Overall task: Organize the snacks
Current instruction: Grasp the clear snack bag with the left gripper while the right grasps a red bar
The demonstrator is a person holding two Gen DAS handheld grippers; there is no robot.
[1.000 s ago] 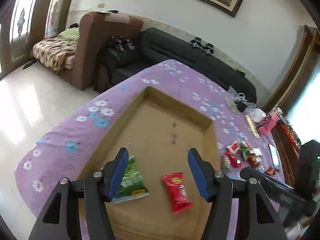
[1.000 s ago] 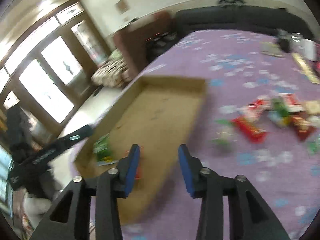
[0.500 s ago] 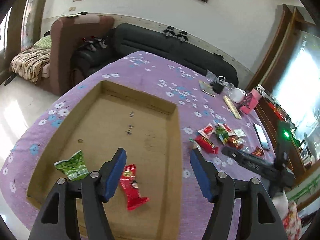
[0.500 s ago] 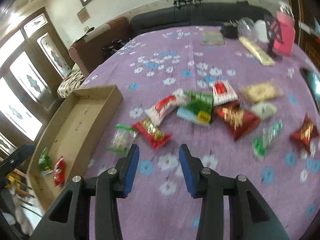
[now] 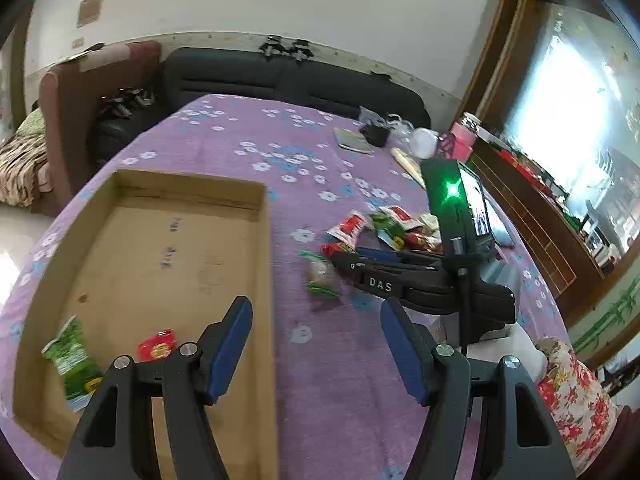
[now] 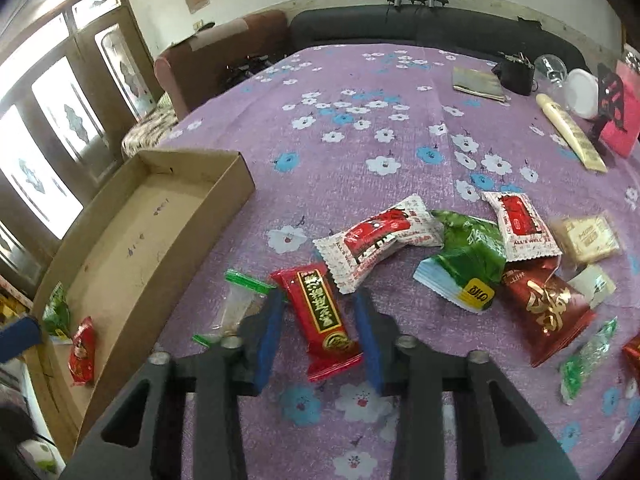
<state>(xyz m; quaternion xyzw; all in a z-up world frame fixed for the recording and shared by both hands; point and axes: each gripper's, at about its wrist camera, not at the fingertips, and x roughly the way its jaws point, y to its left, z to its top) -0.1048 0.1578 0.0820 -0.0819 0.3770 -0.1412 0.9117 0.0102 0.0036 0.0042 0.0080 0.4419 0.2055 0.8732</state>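
A shallow cardboard box [image 5: 264, 240] [image 6: 224, 196] lies on the purple flowered tablecloth and holds a green packet [image 5: 72, 360] and a small red packet [image 5: 158, 345]. A pile of snack packets [image 6: 460, 256] lies to its right. My right gripper [image 6: 318, 316] is open, low over the table, with a long red packet [image 6: 324, 312] between its blue pads. A clear green-edged packet [image 6: 236, 304] lies just left of it. My left gripper [image 5: 316, 340] is open and empty over the box's right wall. The right gripper [image 5: 400, 276] also shows in the left wrist view.
At the far right of the table lie a notebook [image 6: 478, 84], a black pouch [image 6: 516, 74], a white lid [image 6: 580, 92], a cream tube [image 6: 572, 132] and a pink item [image 6: 624, 116]. Sofas [image 6: 400, 28] stand behind the table.
My right gripper has swung from the box to the snack pile and come down around the long red packet. My left gripper has turned right, from over the box floor to its right wall.
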